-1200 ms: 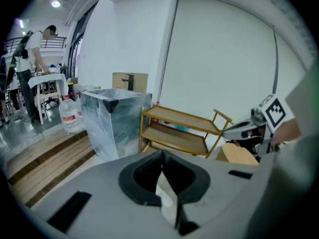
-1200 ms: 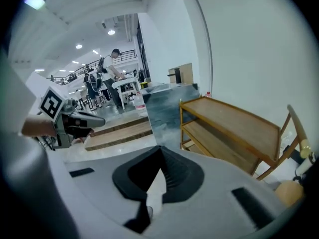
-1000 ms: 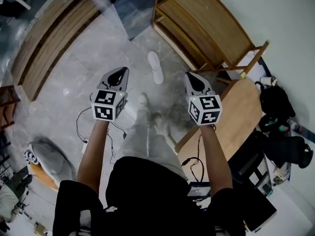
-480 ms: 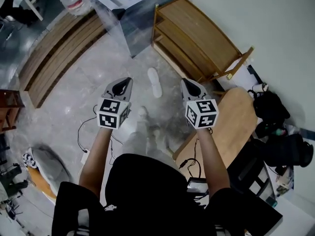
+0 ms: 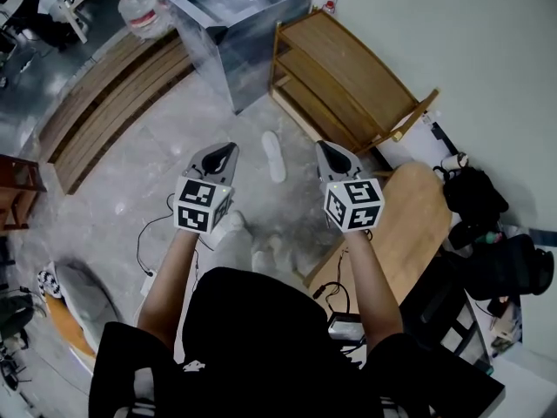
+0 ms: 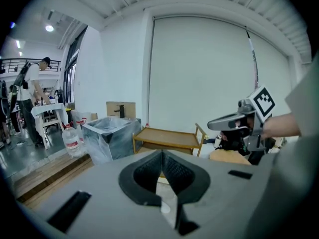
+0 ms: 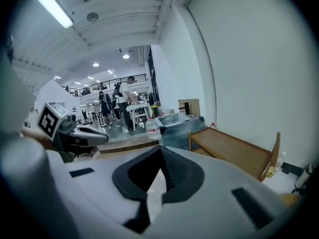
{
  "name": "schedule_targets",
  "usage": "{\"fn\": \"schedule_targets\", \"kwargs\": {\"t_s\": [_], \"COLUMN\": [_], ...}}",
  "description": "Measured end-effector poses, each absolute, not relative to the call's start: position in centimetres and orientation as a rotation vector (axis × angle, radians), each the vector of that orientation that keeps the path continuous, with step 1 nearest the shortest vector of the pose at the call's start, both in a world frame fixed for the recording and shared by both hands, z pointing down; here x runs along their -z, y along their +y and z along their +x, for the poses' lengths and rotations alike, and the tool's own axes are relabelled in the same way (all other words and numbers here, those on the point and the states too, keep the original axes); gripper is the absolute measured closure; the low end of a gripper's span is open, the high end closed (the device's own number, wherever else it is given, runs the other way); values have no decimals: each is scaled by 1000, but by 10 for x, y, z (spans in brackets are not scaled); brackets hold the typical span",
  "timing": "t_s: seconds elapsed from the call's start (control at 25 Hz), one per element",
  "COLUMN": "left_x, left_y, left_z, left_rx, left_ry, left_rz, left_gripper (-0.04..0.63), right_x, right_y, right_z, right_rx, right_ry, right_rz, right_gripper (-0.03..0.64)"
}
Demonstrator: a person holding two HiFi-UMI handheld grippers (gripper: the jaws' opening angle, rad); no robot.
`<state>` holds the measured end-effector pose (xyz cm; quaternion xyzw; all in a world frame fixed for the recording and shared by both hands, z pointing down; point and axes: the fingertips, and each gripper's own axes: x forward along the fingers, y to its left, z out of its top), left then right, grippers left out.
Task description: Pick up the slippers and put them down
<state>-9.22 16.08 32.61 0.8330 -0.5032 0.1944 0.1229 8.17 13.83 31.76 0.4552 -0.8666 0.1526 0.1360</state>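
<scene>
One white slipper (image 5: 274, 157) lies sole-down on the grey stone floor, in front of the low wooden rack (image 5: 348, 77). In the head view it shows between my two grippers, and neither touches it. My left gripper (image 5: 230, 147) is held up in the air to the slipper's left. Its jaws are shut tip to tip with nothing between them (image 6: 162, 152). To the slipper's right, my right gripper (image 5: 321, 145) is also raised and shut, and it is empty (image 7: 160, 148). No second slipper is in view.
A grey box (image 5: 239, 24) and a water bottle (image 5: 139, 7) stand beyond the rack. Long wooden boards (image 5: 104, 94) run along the left. A round wooden table (image 5: 418, 207) and black bags (image 5: 479, 190) are at the right. People stand far off (image 6: 35, 98).
Both grippers have risen and stayed shut. The view now takes in more of the room beyond the rack, and the slipper sits lower between the gripper tips.
</scene>
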Motion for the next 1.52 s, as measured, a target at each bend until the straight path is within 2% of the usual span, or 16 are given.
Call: {"fn": "schedule_targets", "kwargs": {"t_s": [0.24,1.04,1.52], "left_x": [-301,-212,-184], "left_y": [169,186,183], "left_z": [-98,-180,-183], "left_rx": [-539,-380,-341], "left_ry": [-1460,-1463,-1430], "left_rz": [2457,2647,2737], "left_gripper": [591,591,591], "right_x": [-287,-195,-181], "right_y": [143,175,173], "right_z": [61,-45,-67], "right_rx": [-377,-240,-206], "right_ry": [-2550,-2631,-2637], "right_rz": [1307,1389,1421], "right_gripper": [617,618,618]}}
